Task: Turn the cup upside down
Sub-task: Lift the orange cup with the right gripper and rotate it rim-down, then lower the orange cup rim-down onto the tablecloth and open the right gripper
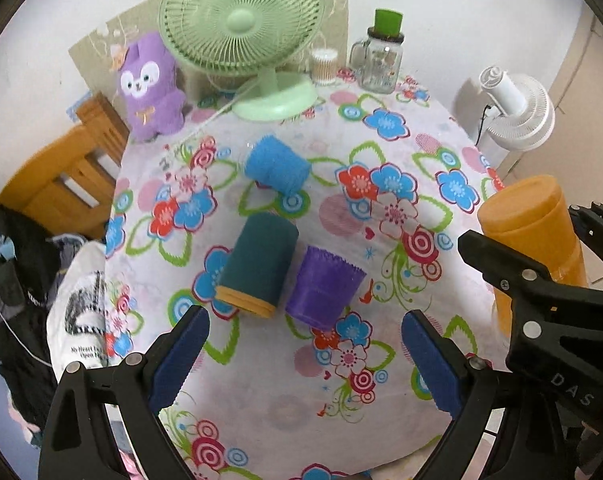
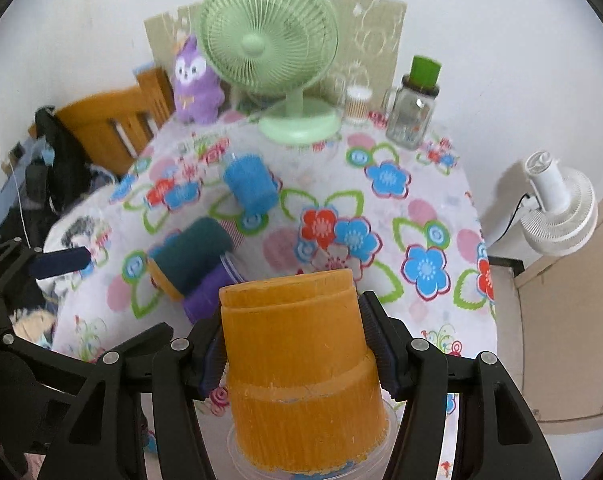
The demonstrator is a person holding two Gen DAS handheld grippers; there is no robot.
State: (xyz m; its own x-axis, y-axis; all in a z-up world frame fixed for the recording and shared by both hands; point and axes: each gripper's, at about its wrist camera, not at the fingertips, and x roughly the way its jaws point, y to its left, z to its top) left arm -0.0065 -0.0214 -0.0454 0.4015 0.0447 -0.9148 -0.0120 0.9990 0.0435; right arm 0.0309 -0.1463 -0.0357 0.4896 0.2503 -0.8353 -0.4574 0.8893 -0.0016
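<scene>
My right gripper (image 2: 297, 344) is shut on an orange cup (image 2: 301, 372), held with its closed base pointing away from me and its wide rim near the camera. The same orange cup (image 1: 533, 236) shows at the right edge of the left wrist view. My left gripper (image 1: 305, 356) is open and empty, just in front of a purple cup (image 1: 321, 288) and a dark teal cup with an orange rim (image 1: 257, 264), both lying on their sides. A blue cup (image 1: 277, 166) lies on its side farther back.
The table has a floral cloth (image 1: 381, 360). At the back stand a green fan (image 1: 245, 32), a purple plush toy (image 1: 149, 88), a glass jar with a green lid (image 1: 377, 56) and a cotton swab tub (image 1: 323, 66). A wooden chair (image 1: 61, 184) stands left, a white fan (image 1: 517, 112) right.
</scene>
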